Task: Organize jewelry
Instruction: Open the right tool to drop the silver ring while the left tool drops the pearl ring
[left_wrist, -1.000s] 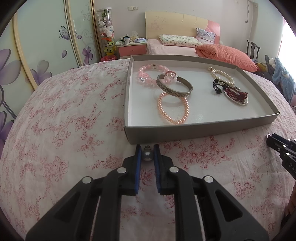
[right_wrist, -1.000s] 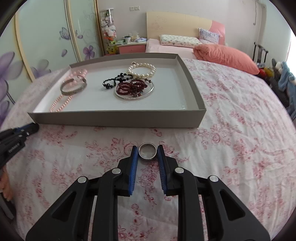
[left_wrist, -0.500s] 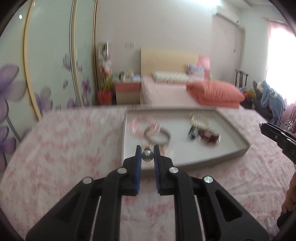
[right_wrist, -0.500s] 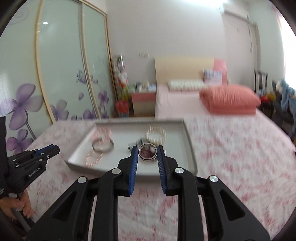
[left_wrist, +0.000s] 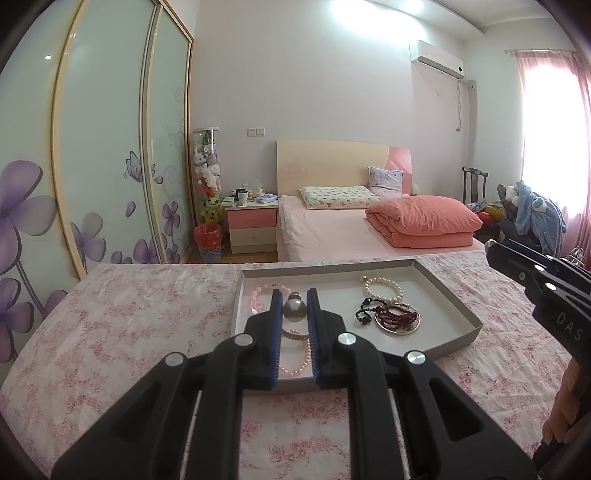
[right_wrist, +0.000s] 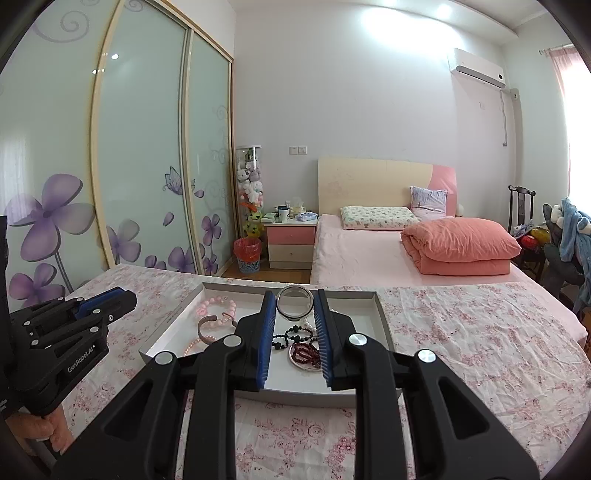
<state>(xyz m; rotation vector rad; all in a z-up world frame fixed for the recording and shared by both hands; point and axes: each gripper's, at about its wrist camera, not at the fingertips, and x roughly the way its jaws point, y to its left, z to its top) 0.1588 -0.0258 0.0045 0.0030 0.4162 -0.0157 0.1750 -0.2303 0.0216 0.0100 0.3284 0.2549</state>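
Left gripper (left_wrist: 294, 309) at frame centre pinches a grey pearl bead (left_wrist: 294, 309) between its blue pads, held above the grey tray (left_wrist: 466, 319) of bracelets on the floral bedspread (left_wrist: 122, 325). Right gripper (right_wrist: 294, 306) squeezes a silver ring (right_wrist: 294, 301) at centre, raised over the same tray.
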